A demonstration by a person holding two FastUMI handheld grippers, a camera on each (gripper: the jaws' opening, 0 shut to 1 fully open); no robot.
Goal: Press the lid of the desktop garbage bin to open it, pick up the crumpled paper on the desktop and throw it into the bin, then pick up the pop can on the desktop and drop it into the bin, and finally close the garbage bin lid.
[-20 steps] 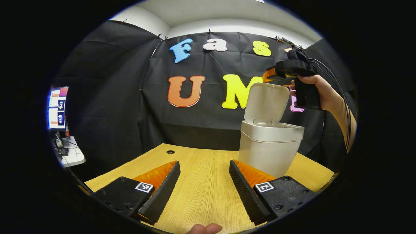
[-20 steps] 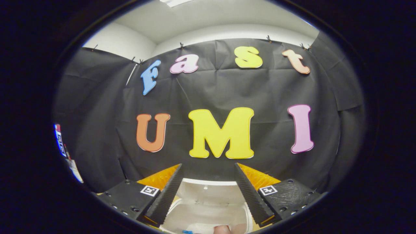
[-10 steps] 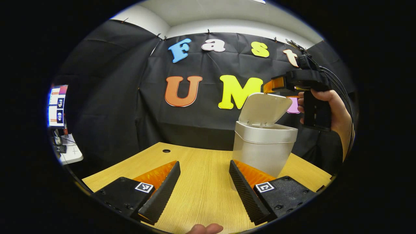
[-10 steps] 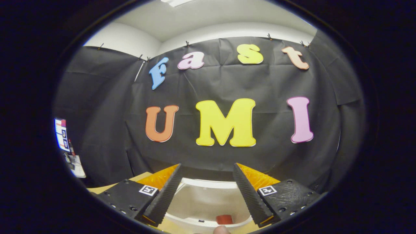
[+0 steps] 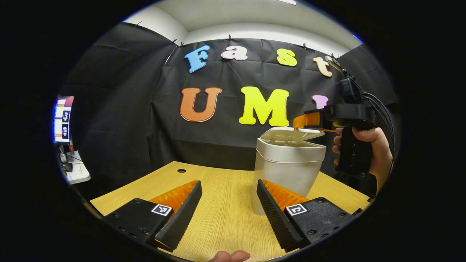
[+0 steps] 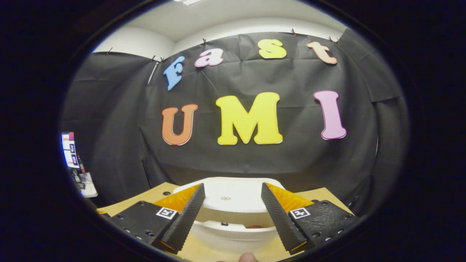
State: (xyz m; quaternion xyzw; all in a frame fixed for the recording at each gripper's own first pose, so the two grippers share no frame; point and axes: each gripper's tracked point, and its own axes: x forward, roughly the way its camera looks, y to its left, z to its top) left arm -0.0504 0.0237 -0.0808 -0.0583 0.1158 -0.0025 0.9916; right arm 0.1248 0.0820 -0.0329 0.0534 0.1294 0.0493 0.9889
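Garbage bin (image 5: 287,163) lid (image 5: 289,134) is almost down, a red can (image 6: 253,226) visible inside; only the final closing press remains. Right gripper (image 6: 232,213) and left gripper (image 5: 228,207) both have their jaws wide apart and empty.

The garbage bin (image 5: 285,165) is seen as smooth plastic with a soft satin sheen, and its lid (image 6: 227,199) is finished in the same smooth, pale plastic. The desktop (image 5: 222,207) is shown as light wood-grain laminate (fine lines run along it), smooth and faintly glossy. The booth's wall (image 5: 225,145) is made of matt cloth, creased in folds. The left gripper (image 5: 227,214) is fitted with ribbed, rough-looking pads (image 5: 180,218) and matt, hard plastic bodies.
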